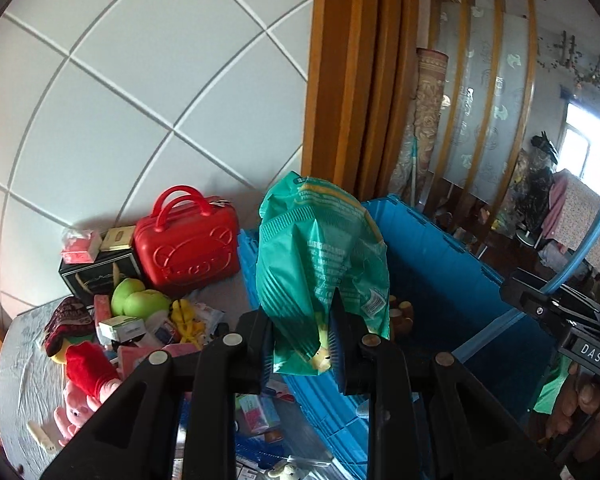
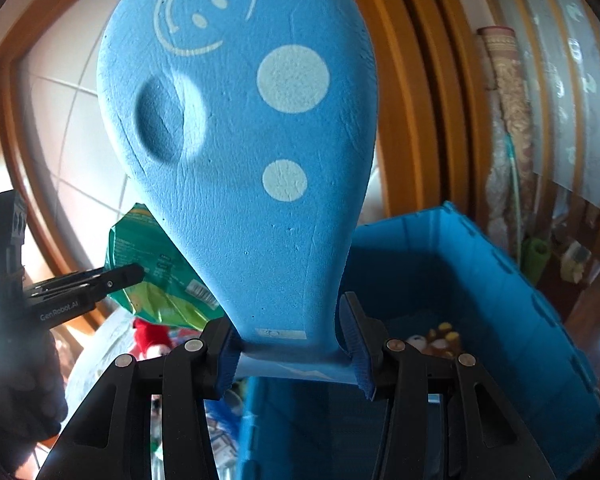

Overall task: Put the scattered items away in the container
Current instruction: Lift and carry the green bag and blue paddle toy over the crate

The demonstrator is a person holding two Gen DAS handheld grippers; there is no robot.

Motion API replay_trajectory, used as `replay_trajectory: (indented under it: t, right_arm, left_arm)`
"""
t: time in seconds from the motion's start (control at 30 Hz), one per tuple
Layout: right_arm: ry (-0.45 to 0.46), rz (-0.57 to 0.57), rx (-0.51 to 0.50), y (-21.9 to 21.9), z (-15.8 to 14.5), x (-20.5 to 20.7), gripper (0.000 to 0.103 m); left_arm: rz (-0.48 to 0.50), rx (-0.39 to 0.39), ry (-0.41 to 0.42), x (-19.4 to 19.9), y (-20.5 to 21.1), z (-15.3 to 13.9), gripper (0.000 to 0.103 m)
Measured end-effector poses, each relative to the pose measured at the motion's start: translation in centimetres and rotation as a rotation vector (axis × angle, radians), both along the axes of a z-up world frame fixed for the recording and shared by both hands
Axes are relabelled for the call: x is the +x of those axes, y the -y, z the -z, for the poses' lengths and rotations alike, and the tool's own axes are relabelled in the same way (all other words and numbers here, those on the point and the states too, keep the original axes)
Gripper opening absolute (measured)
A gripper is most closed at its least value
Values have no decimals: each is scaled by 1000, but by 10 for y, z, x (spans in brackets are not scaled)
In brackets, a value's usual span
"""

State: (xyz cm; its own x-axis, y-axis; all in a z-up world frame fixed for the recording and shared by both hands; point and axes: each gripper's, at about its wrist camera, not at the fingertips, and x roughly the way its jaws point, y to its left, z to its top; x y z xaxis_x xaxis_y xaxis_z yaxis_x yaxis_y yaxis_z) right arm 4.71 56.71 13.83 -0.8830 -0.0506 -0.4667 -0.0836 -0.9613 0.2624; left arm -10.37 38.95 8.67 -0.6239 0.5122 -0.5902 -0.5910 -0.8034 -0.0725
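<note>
A: green packet [image 1: 320,256] — crinkled foil-like bag, pale print, barcode label on its right side. Pinched at its lower end, standing up, tilted over the near-left rim of the blue crate [image 1: 440,264].

B: blue foam paddle [image 2: 236,128] — rounded head, narrow neck, white dots, white smiley at the top, oval dent on its left. Held by the neck, head up, in front of the crate [image 2: 480,280].

A: crate is open, deep, ribbed walls. Some small brown and yellow pieces [image 2: 436,340] lie on its floor; cannot tell what.

B: rest of the clutter [image 1: 132,320] sits left of the crate, on the table.
</note>
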Motion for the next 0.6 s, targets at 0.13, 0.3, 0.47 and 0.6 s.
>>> replay_trajectory:
  t: [0.13, 0.3, 0.47, 0.6]
  right_arm:
    - [23, 68, -13, -25, 4, 11, 46]
    - [53, 138, -18, -53, 11, 20, 46]
    - [81, 195, -26, -79, 22, 20, 46]
    - [110, 222, -30, -89, 31, 18, 46]
  left_arm:
    - [59, -5, 14, -3, -32, 7, 22]
    - [124, -13, 40, -9, -69, 18, 22]
    - [171, -20, 64, -12, -97, 28, 22]
    - [201, -25, 77, -13, -113, 35, 22]
